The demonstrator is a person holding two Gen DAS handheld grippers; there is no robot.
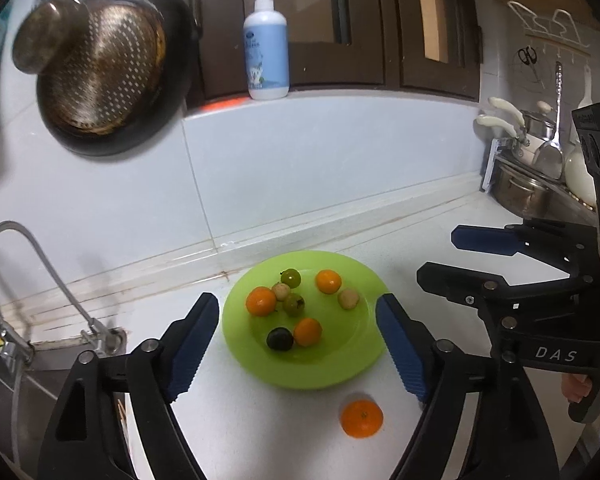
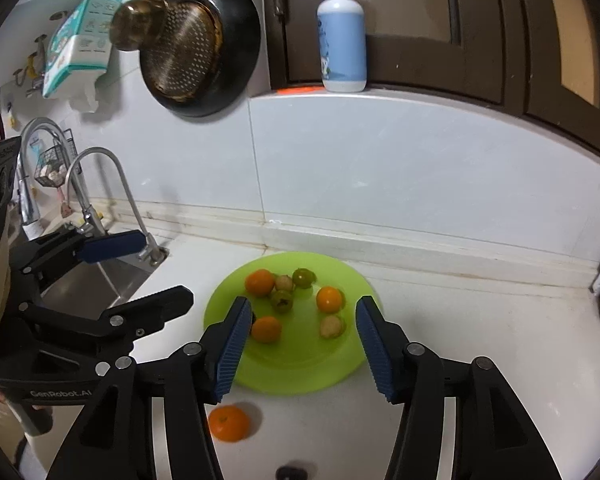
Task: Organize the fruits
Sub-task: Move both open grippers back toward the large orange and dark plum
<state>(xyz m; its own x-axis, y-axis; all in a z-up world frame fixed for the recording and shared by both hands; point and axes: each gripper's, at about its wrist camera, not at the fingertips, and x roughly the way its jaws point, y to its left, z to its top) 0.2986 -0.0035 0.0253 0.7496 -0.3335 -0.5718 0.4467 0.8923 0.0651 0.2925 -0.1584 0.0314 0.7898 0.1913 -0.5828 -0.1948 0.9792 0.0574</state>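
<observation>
A lime green plate [image 1: 332, 364] [image 2: 300, 364] lies on the white counter and holds several small fruits: oranges [image 1: 261, 301], green ones [image 1: 291, 278], pale ones [image 1: 348, 298] and a dark one [image 1: 279, 339]. One orange [image 1: 361, 418] [image 2: 229, 422] lies on the counter just in front of the plate. My left gripper [image 1: 296, 344] is open and empty above the plate's near side. My right gripper [image 2: 300, 344] is open and empty, also over the plate. Each gripper shows in the other's view, the right [image 1: 444, 256] and the left [image 2: 156, 268].
A sink with taps [image 2: 100, 184] lies left of the plate. A dark pan with a metal colander [image 1: 104, 72] hangs on the tiled wall. A soap pump bottle [image 1: 266, 52] stands on the ledge behind. Pots and utensils [image 1: 540, 160] stand at the right. A small dark object [image 2: 292, 472] lies near the counter front.
</observation>
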